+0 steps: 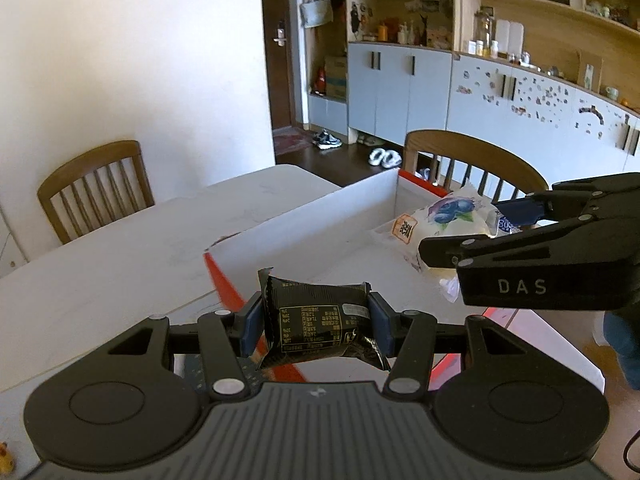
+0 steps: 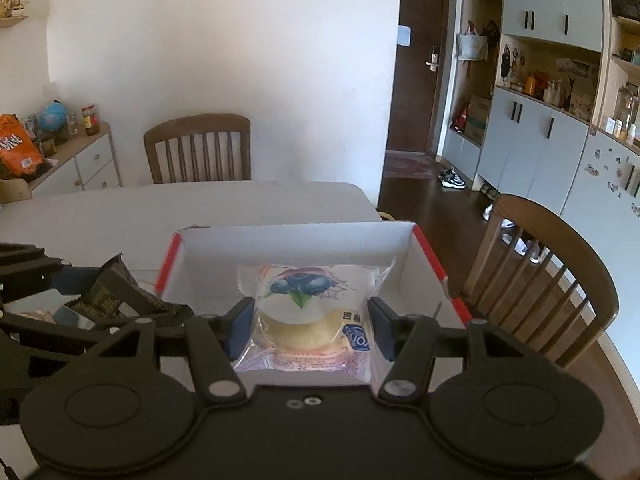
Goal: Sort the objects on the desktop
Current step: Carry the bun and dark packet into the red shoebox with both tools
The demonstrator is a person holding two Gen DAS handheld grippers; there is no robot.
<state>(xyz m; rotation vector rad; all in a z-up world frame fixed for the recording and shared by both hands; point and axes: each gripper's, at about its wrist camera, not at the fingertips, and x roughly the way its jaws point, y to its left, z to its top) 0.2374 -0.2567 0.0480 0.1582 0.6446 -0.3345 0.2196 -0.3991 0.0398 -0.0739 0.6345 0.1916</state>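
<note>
Two snack packets, black [image 1: 320, 322] and blueberry [image 2: 308, 312]; one box [image 2: 296, 240].

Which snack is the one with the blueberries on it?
Find the white box with red edges on the table. The right gripper holds a clear packet over it, with a pale bun inside. The other packet is black.
</note>
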